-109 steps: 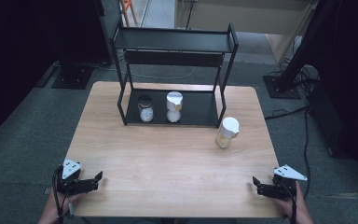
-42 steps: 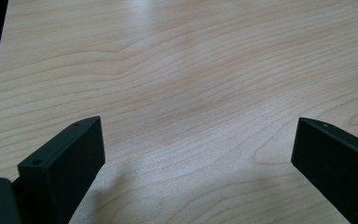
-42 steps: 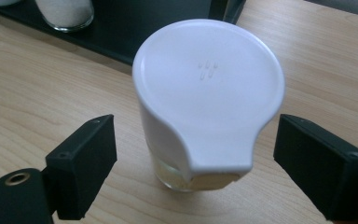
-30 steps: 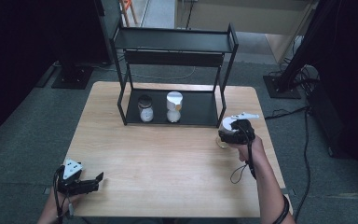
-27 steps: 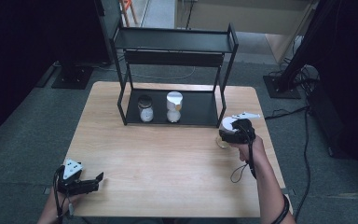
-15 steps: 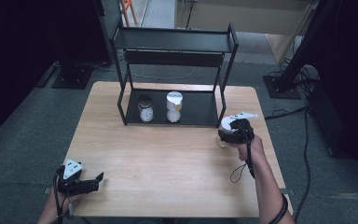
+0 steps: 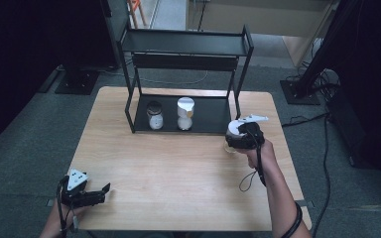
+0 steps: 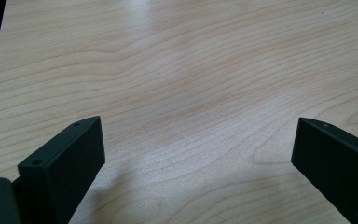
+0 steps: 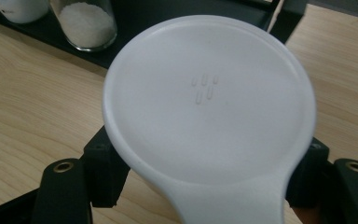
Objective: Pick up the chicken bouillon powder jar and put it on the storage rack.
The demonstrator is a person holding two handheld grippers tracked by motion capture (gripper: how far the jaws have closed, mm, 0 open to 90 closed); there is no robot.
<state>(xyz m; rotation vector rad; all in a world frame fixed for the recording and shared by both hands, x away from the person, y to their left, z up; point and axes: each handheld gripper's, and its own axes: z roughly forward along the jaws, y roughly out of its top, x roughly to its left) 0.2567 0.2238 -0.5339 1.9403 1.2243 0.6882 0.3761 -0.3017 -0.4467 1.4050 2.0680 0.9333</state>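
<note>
My right gripper point(image 7: 239, 138) is shut on a white-lidded glass jar point(image 7: 232, 134) just right of the black shelf's point(image 7: 183, 47) front right leg, over the table. In the right gripper view the jar's white lid point(image 9: 209, 100) lies large between the two black jaws, which press on the jar's sides below it. Two more jars stand on the shelf's bottom tray: a short dark-lidded jar point(image 7: 154, 115) and a taller white-lidded jar point(image 7: 185, 113), both with white contents. My left gripper point(image 7: 97, 193) rests open near the table's front left corner, nothing between its fingers point(image 8: 60, 163).
The wooden table point(image 7: 178, 183) has bare room across its middle and front. The shelf's upper deck point(image 7: 188, 42) stands bare above the tray. A cable point(image 7: 252, 174) hangs from the right gripper along the forearm. Dark stands and cables sit on the floor around.
The right gripper, holding the jar, has shifted slightly left toward the shelf and lifted a little. The left gripper has stayed where it was.
</note>
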